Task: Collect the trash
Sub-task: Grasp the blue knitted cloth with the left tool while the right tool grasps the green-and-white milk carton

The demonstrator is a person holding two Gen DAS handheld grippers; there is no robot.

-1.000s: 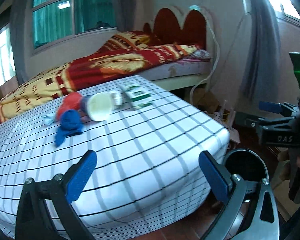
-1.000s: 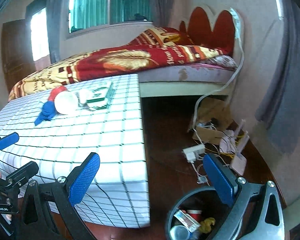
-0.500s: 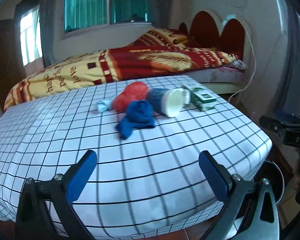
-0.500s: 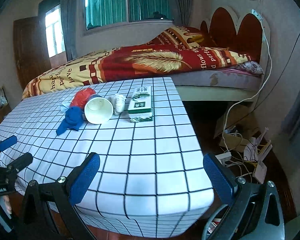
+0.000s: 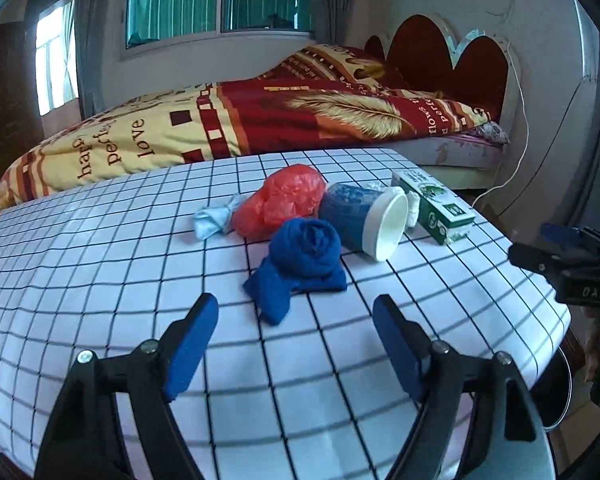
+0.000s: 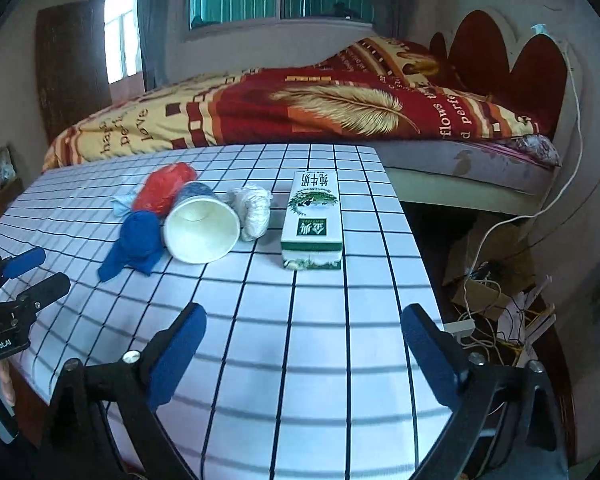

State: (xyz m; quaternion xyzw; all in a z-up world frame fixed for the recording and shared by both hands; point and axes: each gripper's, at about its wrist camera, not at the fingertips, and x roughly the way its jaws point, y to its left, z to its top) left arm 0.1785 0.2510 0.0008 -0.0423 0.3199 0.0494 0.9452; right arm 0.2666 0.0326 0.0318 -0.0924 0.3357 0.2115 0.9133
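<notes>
While hovering over the near edge of the checked tablecloth (image 5: 100,280), left gripper (image 5: 296,320) jaws apart with nothing between, just been closing in. Right gripper (image 6: 304,332) likewise agape and empty, over the cloth's right side. Just beyond the left jaws: blue rolled cloth (image 5: 300,256). Touching behind it, red plastic bag (image 5: 284,200) with pale blue wad (image 5: 212,220) at its left. Paper cup (image 6: 200,228) tipped on its side, mouth toward the right camera, beside the blue roll. White crumpled wad (image 6: 254,208) next right, then green-white carton (image 6: 312,220) lying flat, slightly apart. Farther back, bed with red-yellow blanket (image 6: 300,112).
</notes>
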